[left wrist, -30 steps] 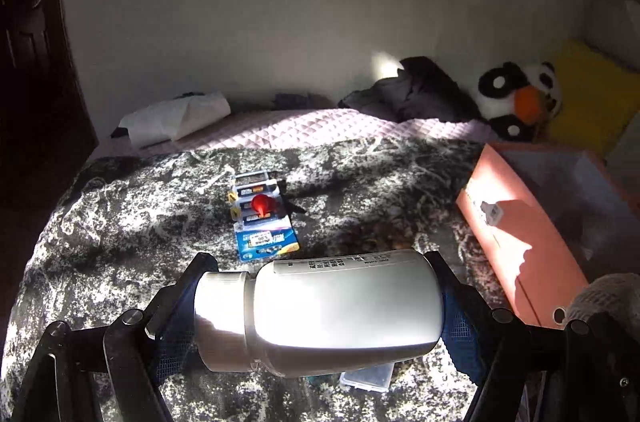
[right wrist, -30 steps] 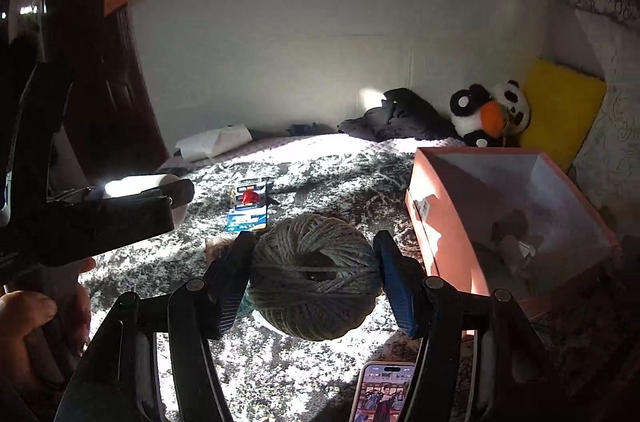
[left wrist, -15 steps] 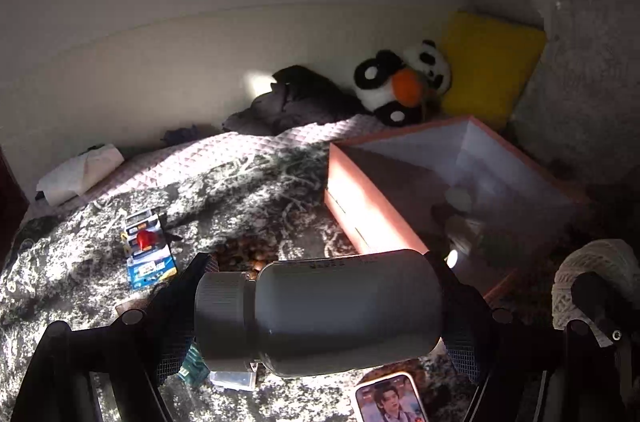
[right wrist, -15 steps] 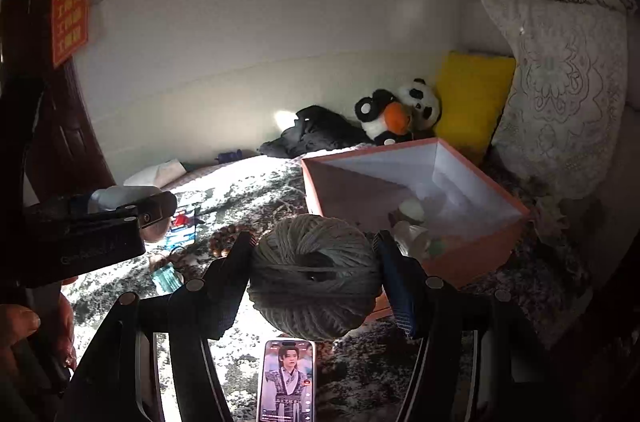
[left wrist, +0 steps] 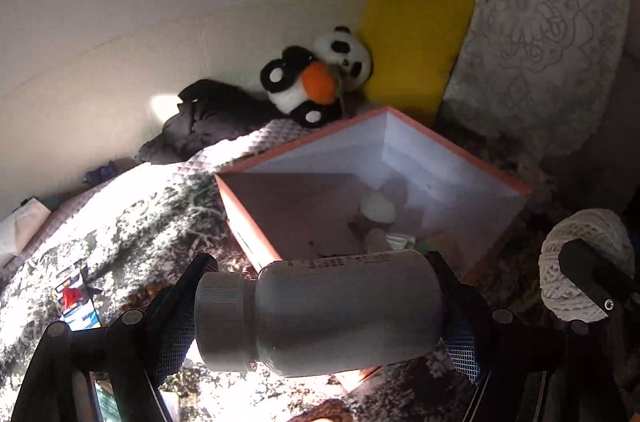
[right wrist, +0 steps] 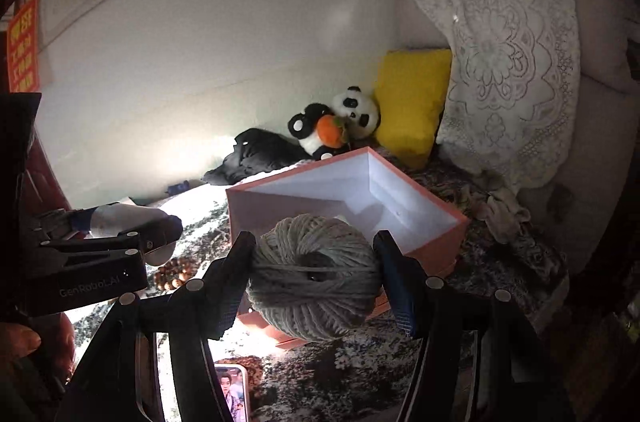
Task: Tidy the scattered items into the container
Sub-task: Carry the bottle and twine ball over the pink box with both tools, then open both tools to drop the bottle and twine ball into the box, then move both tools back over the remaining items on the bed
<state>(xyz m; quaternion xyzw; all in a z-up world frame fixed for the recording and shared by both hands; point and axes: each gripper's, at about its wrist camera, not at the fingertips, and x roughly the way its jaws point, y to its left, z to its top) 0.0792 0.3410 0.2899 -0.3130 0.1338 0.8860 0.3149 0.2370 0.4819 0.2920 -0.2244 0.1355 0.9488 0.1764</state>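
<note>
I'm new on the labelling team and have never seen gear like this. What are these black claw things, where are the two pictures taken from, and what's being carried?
They are hand-held grippers, one in each of a person's hands, each with a camera looking forward along its two fingers, so each picture looks out over its own gripper.

The left gripper is shut on a silver bottle, held sideways. The right gripper is shut on a ball of twine.

Ahead, on a patterned bedspread, stands an open pink box already holding a few small things. A phone, a string of wooden beads and a small colourful packet lie on the bedspread. A panda toy and a yellow cushion sit behind.
</note>
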